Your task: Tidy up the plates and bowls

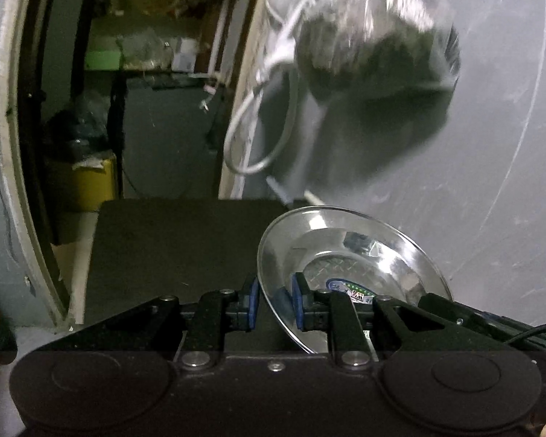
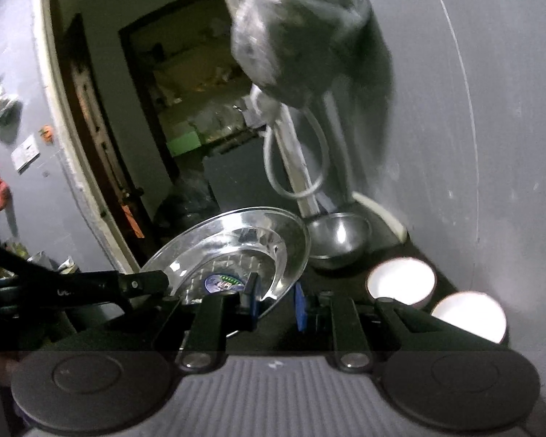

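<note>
A shiny steel plate (image 1: 360, 255) with a sticker in its middle is held tilted above the dark table (image 1: 171, 244). My left gripper (image 1: 275, 300) is shut on the plate's left rim, which passes between the blue pads. My right gripper (image 2: 275, 300) is shut on the opposite rim of the same plate (image 2: 236, 244). The left gripper's black body reaches in from the left of the right wrist view. On the table behind sit a steel bowl (image 2: 336, 240) and two white bowls (image 2: 400, 282) (image 2: 469, 315).
A grey wall runs along the right, with a plastic bag (image 2: 298, 36) and a white cable loop (image 2: 295, 167) hanging on it. An open doorway (image 1: 145, 109) lies beyond the table's far edge, with a yellow bin (image 1: 87, 182) inside.
</note>
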A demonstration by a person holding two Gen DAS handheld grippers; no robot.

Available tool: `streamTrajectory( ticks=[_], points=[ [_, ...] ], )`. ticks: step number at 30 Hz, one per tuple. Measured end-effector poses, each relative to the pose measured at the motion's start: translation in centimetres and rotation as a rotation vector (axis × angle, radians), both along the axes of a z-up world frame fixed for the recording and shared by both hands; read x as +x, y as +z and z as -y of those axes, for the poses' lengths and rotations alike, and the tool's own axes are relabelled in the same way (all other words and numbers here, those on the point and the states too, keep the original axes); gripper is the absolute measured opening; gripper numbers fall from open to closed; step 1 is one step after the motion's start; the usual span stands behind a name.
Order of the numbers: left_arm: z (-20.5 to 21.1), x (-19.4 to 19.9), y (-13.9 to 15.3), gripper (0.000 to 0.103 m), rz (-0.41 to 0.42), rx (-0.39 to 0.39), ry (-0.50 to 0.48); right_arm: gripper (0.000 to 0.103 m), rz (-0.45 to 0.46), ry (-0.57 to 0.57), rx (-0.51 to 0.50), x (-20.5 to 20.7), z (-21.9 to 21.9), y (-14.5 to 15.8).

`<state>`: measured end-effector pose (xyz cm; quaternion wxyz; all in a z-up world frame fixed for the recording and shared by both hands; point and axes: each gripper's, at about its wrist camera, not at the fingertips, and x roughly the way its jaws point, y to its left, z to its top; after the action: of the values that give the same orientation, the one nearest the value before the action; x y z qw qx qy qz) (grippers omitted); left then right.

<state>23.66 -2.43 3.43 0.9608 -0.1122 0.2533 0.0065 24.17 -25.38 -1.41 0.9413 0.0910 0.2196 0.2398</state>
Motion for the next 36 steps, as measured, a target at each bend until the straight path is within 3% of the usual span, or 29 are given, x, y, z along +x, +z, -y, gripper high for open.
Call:
streamTrajectory(
  ticks=[6,18,26,36],
  points=[
    [-0.9,-4.9,1.4,0.02,0.066,-0.024,0.023,0.022,0.075,0.022,-0.046,-4.9,-1.2,2.3],
    [-2.8,-10.7,1.4,0.02,0.074,-0.045,0.036,0.023,0.099,0.049,-0.097,-10.2,-3.0,2.6],
    [-3.7,-12.8,0.8,0.021,0.059,-0.045,0.058,0.023,0.093,0.084,-0.121,-11.5,-4.1,2.2],
    [-4.6,-13.6,-1.0,0.021,-0.019,-0.043,0.091,0.024,0.034,0.136,-0.155,-11.2,-5.1,0.5]
  ],
)
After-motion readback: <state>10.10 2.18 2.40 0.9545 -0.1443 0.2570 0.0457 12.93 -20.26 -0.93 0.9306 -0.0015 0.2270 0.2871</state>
